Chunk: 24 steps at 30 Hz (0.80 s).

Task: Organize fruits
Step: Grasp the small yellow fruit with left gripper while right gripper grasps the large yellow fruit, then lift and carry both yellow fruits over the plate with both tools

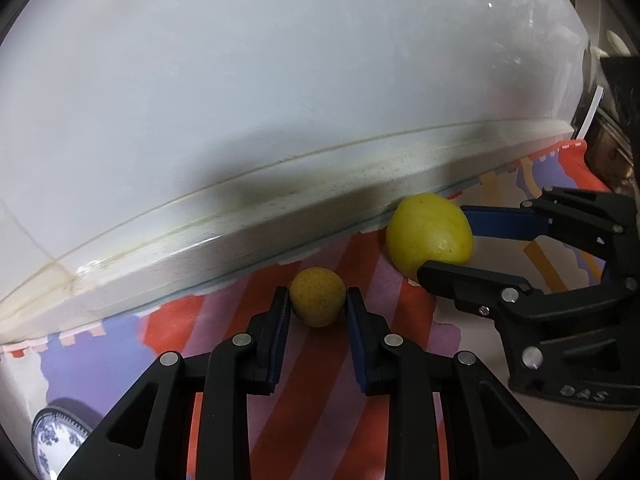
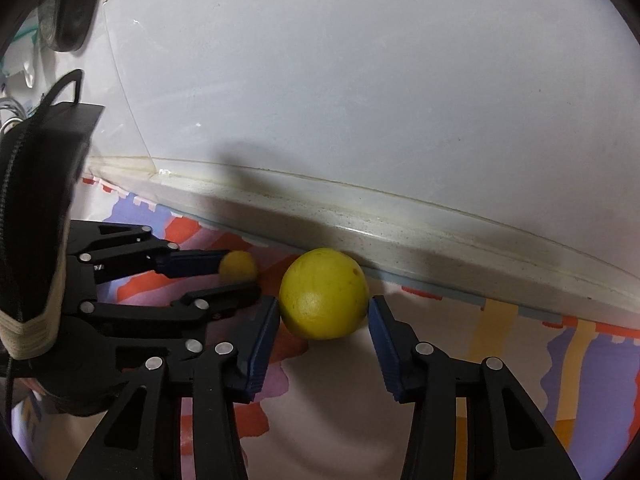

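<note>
Below centre in the left wrist view, my left fingers (image 1: 318,304) clench the small speckled fruit (image 1: 317,296) on the patterned desk (image 1: 168,328), near the white wall ledge (image 1: 280,216). My right fingers (image 2: 324,312) bracket the large yellow fruit (image 2: 324,294), narrowed, pads apparently just short of contact, readying both for sorting.

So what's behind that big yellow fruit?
Right behind the big yellow fruit runs a pale speckled ledge below a white wall. Whether they touch is hidden by the fruit itself.
</note>
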Motion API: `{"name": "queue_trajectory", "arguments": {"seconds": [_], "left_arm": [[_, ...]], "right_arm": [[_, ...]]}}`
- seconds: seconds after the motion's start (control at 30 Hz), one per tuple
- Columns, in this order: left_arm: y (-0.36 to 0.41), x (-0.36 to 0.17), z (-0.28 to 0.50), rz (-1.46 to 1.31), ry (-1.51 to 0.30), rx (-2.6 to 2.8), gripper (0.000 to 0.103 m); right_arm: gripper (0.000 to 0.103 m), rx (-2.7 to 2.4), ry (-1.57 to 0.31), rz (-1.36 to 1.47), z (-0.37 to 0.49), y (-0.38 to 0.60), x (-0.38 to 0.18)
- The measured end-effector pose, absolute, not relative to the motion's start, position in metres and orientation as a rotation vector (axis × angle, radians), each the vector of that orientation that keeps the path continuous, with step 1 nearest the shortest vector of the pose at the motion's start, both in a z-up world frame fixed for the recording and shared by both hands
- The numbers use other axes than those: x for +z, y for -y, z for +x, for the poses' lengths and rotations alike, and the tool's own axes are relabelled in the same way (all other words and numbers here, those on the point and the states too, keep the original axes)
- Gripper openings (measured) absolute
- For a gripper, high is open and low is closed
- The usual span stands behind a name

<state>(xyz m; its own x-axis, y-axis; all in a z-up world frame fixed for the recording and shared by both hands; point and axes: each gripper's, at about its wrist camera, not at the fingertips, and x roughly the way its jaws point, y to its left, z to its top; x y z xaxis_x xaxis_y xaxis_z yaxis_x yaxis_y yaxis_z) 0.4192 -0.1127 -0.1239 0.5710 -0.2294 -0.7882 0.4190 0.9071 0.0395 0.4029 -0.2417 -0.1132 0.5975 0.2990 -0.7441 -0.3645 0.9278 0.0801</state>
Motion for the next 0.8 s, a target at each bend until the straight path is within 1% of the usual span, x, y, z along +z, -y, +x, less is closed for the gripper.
{"name": "queue_trajectory", "arguments": {"seconds": [0.33,0.47,0.53,0.8], "left_arm": [[0.094,-0.102,0.392,0.179,-0.841,-0.367,0.028],[0.083,-0.102,0.391,0.155,-0.848,-0.356,0.028],[0.095,-0.106,0.394,0.142,-0.855,-0.351,0.028],[0.089,-0.106,0.395,0.114,-0.852,-0.339,0.028]], "right_arm": [[0.045,0.358,-0.827,-0.067,0.388,0.242,-0.110],[0.046,0.358,-0.834,-0.088,0.388,0.236,-0.110],[0.046,0.358,-0.835,-0.099,0.391,0.232,-0.111],[0.046,0.354,-0.848,-0.052,0.409,0.231,-0.108]]}}
